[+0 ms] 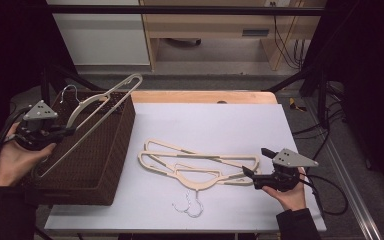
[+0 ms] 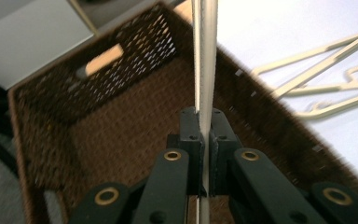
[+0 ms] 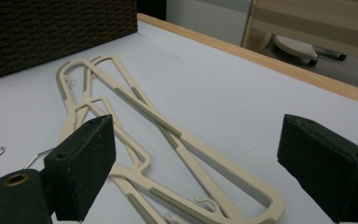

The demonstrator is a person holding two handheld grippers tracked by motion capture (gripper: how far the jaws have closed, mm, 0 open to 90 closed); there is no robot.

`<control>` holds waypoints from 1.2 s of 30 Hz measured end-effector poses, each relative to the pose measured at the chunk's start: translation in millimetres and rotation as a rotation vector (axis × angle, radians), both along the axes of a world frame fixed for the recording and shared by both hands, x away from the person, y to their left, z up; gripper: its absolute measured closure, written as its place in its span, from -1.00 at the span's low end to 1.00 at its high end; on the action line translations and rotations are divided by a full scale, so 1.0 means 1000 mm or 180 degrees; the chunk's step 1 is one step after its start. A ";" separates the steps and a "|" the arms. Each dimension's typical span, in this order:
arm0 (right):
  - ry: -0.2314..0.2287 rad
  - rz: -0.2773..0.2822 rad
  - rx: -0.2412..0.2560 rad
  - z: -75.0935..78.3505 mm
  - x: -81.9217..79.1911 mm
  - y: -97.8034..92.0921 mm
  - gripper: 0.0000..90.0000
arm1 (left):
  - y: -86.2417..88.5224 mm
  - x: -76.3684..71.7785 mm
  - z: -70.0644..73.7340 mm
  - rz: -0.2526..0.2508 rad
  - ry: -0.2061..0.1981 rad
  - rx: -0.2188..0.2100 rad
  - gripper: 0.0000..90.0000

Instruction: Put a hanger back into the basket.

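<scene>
High view overhead, facing forward; both gripper views close along their jaws; shared: cream hangers (image 1: 200, 165), basket (image 1: 95, 150).

The surface (image 1: 220, 120) is covered in pale white, with a strip of bare wood (image 1: 205, 96) along its far edge. Beyond that edge stands a white cabinet (image 1: 100, 40), and just to its right a light wooden desk (image 1: 205, 25). Dark cables (image 1: 285, 45) hang at the desk's right end. A black bar (image 1: 180, 10) crosses above, behind the surface. A small yellow-and-black object (image 1: 295, 104) lies on the floor off its far right corner.
</scene>
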State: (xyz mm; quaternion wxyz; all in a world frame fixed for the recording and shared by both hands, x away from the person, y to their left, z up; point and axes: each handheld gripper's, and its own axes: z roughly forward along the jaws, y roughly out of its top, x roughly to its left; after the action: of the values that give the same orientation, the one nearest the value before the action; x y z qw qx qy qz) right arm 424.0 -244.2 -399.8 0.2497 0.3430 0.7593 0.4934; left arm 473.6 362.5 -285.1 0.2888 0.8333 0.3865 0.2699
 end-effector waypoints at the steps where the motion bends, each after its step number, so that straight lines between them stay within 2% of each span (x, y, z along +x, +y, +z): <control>1: 0.0002 0.0002 -0.0005 0.000 0.000 0.000 -0.74 | 0.004 0.001 -0.002 0.0024 0.0038 0.0022 0.93; 10: 0.0029 0.0018 -0.0012 -0.001 0.001 0.001 -0.75 | 0.025 0.009 -0.026 0.0263 0.0221 0.0016 0.93; 20: 0.0064 0.0029 -0.0024 -0.004 0.002 0.003 -0.75 | 0.043 0.010 -0.055 0.0347 0.0414 -0.0274 0.93; 23: 0.0081 0.0024 -0.0023 -0.005 0.003 0.003 -0.75 | 0.046 0.011 -0.063 0.0388 0.0494 -0.0258 0.93; 25: 0.0085 0.0028 -0.0039 -0.005 0.003 0.003 -0.75 | 0.046 0.013 -0.069 0.0425 0.0561 -0.0165 0.92; 28: 0.0099 0.0030 -0.0043 -0.006 0.003 0.004 -0.75 | 0.045 0.018 -0.077 0.0475 0.0621 -0.0191 0.92; 31: 0.0116 0.0030 -0.0049 -0.007 0.004 0.004 -0.75 | 0.043 0.026 -0.085 0.0541 0.0726 -0.0150 0.91; 34: 0.0109 0.0037 -0.0045 -0.007 0.004 0.004 -0.75 | 0.044 0.032 -0.093 0.0669 0.0822 -0.0100 0.88; 36: 0.0119 0.0036 -0.0046 -0.007 0.004 0.005 -0.75 | 0.049 0.034 -0.097 0.0807 0.0840 -0.0097 0.84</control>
State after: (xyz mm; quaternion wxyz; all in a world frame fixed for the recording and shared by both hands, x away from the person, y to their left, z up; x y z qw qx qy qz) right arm 427.6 -239.7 -407.0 0.2352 0.3461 0.7693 0.4828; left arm 507.7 411.5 -381.8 0.2119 0.8016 0.5269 0.1865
